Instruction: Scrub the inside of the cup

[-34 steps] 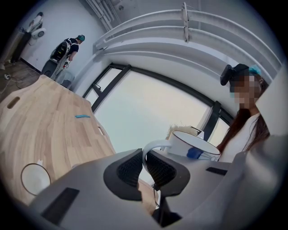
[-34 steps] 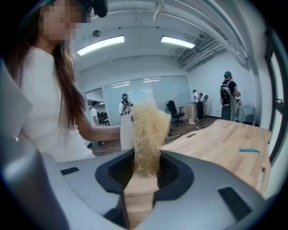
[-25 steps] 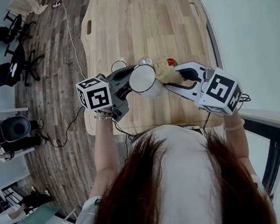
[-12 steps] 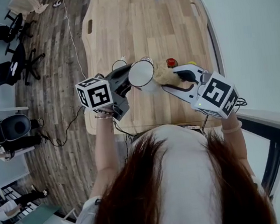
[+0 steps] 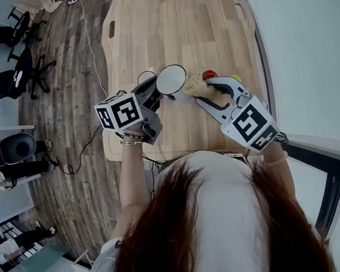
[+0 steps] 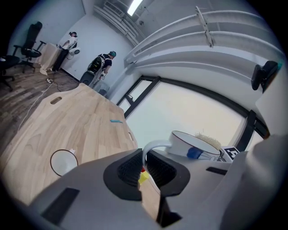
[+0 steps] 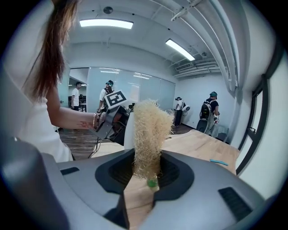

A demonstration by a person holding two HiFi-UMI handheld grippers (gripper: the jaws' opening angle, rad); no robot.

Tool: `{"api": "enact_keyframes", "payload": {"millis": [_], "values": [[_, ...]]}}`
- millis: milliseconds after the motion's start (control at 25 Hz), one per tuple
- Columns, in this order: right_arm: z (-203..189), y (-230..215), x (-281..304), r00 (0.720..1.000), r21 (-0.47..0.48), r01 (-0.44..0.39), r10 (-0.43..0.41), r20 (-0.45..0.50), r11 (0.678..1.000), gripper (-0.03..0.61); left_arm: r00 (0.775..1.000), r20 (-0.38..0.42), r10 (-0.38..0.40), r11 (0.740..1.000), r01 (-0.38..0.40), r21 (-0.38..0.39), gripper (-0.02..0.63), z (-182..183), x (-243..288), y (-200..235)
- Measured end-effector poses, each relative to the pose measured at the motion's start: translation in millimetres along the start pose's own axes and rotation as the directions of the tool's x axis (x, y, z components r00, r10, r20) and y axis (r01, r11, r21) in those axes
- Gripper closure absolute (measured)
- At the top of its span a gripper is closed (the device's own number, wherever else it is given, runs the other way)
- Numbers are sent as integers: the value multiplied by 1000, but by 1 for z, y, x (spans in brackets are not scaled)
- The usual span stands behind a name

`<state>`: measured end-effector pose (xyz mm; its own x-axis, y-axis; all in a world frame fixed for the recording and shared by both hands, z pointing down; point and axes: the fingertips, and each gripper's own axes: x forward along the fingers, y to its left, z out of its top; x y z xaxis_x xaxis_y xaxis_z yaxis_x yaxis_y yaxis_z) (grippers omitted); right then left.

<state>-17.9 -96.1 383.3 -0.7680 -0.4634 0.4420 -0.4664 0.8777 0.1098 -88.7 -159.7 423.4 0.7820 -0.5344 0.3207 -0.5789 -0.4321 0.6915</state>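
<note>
My left gripper (image 6: 143, 168) has its jaws closed on the handle of the white enamel cup with a dark rim (image 5: 171, 80) and holds it above the near part of the light wooden table (image 5: 163, 28). My right gripper (image 7: 146, 173) pinches a pale fibrous scrubber (image 7: 146, 134), just right of the cup's rim.

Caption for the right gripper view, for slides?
Right gripper clamps a fibre scrubber beside the cup.
</note>
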Motion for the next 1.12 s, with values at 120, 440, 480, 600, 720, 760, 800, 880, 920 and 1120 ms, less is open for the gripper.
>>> {"api": "enact_keyframes", "payload": {"millis": [120, 440, 480, 600, 720, 760, 800, 880, 920, 1120], "values": [[2, -2, 2, 999, -8, 33, -32, 5, 999, 449, 998, 52, 40, 999, -40, 3, 574, 9, -2, 2], [4, -11, 7, 987, -53, 158, -159, 1, 986, 449, 984, 119, 134, 991, -132, -25, 574, 15, -6, 7], [4, -13, 7, 985, -52, 171, -171, -1, 984, 449, 981, 130, 146, 989, -145, -21, 574, 18, -7, 7], [4, -16, 8, 978, -51, 208, -209, -6, 977, 449, 971, 159, 180, 984, -179, -21, 574, 23, -9, 6], [5, -18, 8, 972, -50, 234, -234, -2, 971, 449, 964, 170, 206, 979, -201, -45, 574, 20, -10, 10], [5, -19, 8, 971, -47, 238, -238, 1, 970, 449, 961, 174, 213, 977, -207, -49, 574, 20, -10, 10], [5, -19, 7, 971, -44, 238, -238, 3, 970, 449, 959, 182, 217, 976, -212, -48, 574, 21, -10, 9], [5, -17, 8, 974, -37, 228, -228, 6, 973, 449, 954, 200, 224, 975, -220, -41, 574, 25, -11, 7], [6, -15, 9, 975, -32, 221, -221, 8, 975, 449, 952, 205, 227, 974, -222, -46, 574, 25, -11, 7], [6, -13, 11, 974, -16, 227, -227, 15, 974, 449, 949, 209, 234, 972, -227, -58, 574, 26, -11, 9]]}}
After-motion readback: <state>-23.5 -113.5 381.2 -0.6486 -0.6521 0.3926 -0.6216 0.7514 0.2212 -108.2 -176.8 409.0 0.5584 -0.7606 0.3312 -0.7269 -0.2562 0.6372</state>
